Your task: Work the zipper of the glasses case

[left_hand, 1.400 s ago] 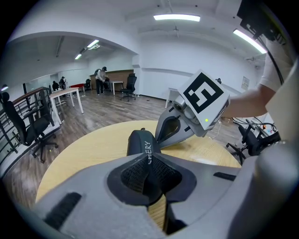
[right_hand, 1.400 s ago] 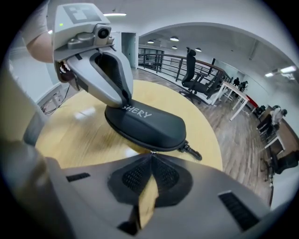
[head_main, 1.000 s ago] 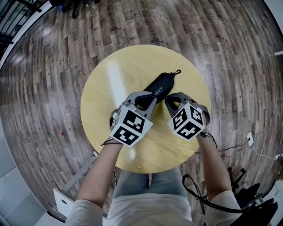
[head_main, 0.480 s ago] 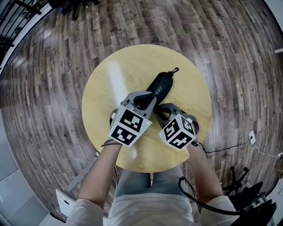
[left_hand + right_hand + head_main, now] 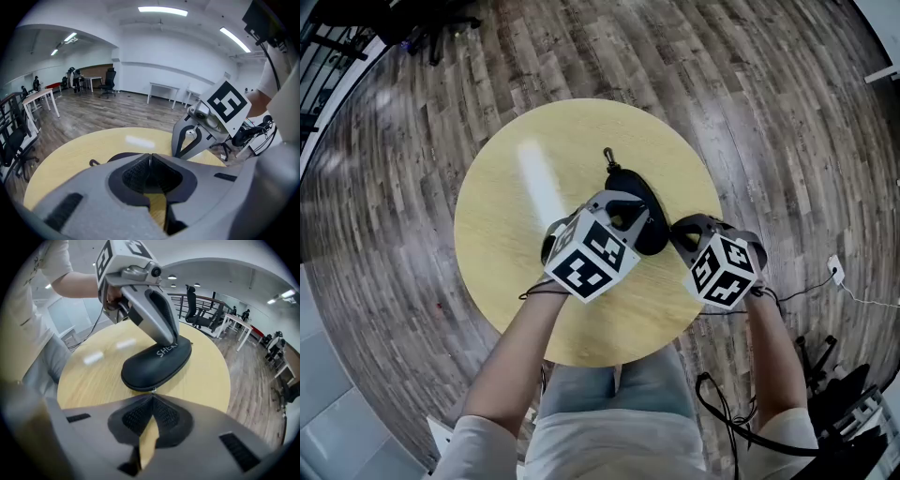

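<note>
Round yellow table (image 5: 502,225) stood on a wood-plank floor (image 5: 384,141), with white walls (image 5: 159,51) and desks (image 5: 162,88) behind. My left claw (image 5: 628,214) was pressed together on top of the black glasses case (image 5: 626,183) mid-table. My right claw (image 5: 677,231) was squeezed together too, tips at its zipper seam.

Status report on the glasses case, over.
Left gripper shut, tips resting on top of case. Right gripper shut on zipper pull. Case looks closed, flat on table. Nothing in the way.
</note>
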